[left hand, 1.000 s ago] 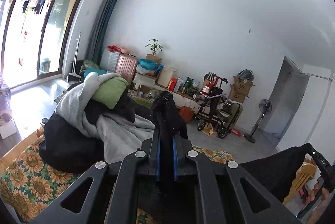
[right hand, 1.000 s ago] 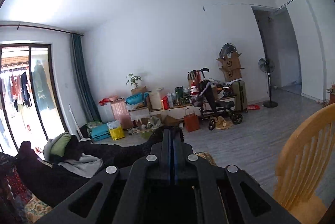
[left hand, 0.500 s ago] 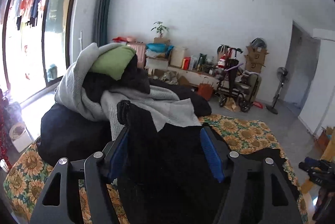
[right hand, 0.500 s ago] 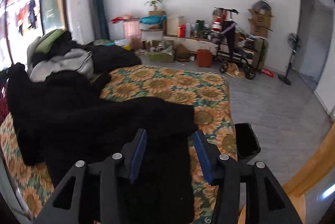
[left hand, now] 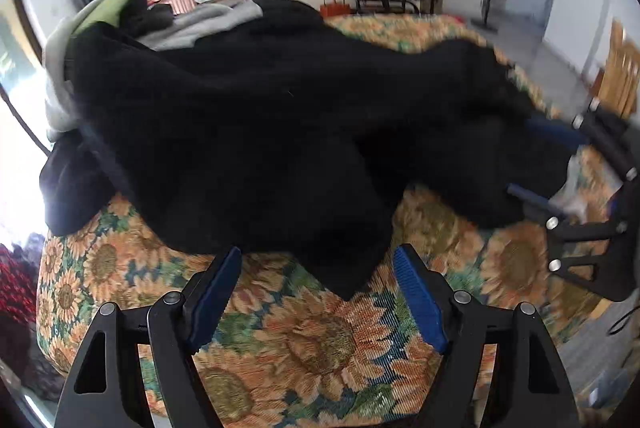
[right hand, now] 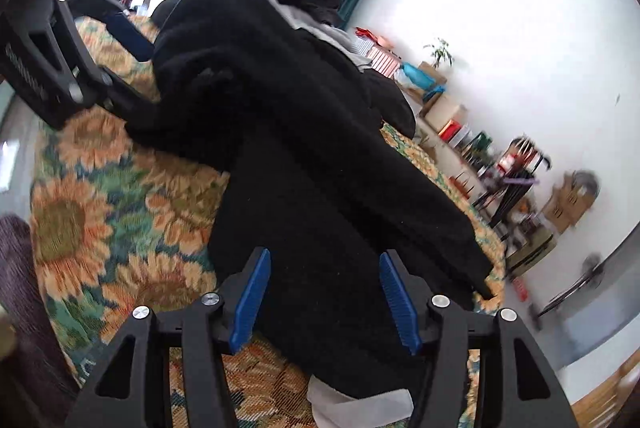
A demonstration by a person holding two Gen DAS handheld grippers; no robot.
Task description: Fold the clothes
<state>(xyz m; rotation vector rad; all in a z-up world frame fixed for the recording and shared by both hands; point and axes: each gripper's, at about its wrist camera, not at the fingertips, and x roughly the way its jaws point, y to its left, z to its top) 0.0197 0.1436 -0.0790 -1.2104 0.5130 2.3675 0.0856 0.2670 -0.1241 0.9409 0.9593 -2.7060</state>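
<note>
The black garment (left hand: 280,131) now lies spread across the sunflower-patterned cover (left hand: 320,340). A second ago it hung pinched in both tools, up in the air with only the room behind it; half a second ago the fingers had parted while the cloth was settling. It has been laid down and let go, so I judge the spreading step finished and the first fold about to start.

Behind it, at about ten o'clock in the left wrist view, the pile of unfolded clothes (left hand: 120,11) waits: grey knit, a green piece, more black. The garment's far edge rests against that heap.

The left gripper (left hand: 316,296) stands wide open with nothing in it; the garment's nearest corner points down between its blue pads without touching either. The right gripper (right hand: 324,292) is open as well and holds nothing, though it hovers directly over the cloth, black fabric filling the gap between its fingers. Seen from the left wrist, that right tool sits at three o'clock by the garment's end; from the right wrist, the left tool appears at ten o'clock.

A pale tag or lining (right hand: 360,404) peeks from under the hem at six o'clock in the right wrist view.

As for writing, motion blur hides it: the cardboard boxes (right hand: 568,203) by the far wall carry marks I cannot read, and the lettering on the tools is illegible.
</note>
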